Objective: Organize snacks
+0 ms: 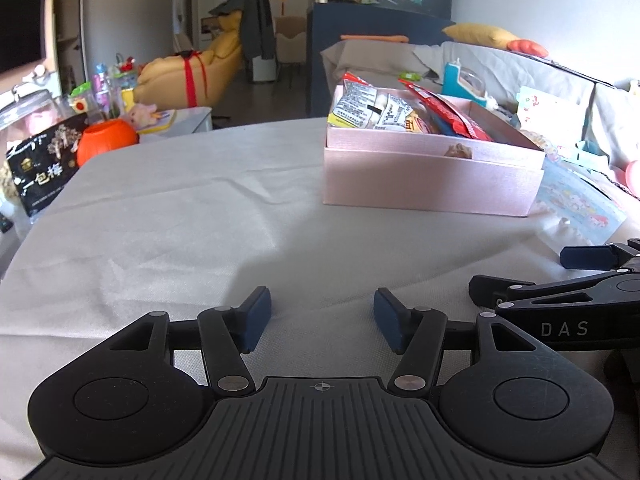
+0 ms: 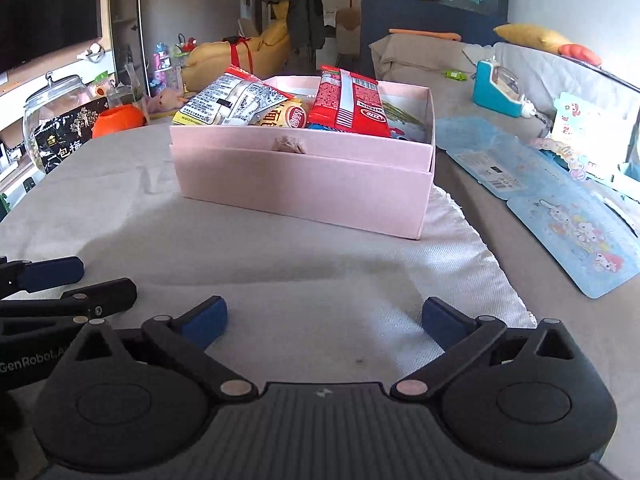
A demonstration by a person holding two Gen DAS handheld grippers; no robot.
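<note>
Both the left gripper [image 1: 322, 318] and right gripper [image 2: 324, 322] hover with jaws open and empty before the snack-filled pink box [image 2: 304, 184] on the worktop [image 1: 180, 220].

Both grippers were chunky black plastic with ribbed grey bases, round silver rivets and navy blue pads [image 1: 256, 316]. The right gripper [image 2: 324, 322] had white "DAS" lettering.

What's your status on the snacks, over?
Left gripper open, empty. Right gripper open wide, empty. Snack packets sit in the pink box ahead. Cloth between grippers and box bare, nothing in the way.
</note>
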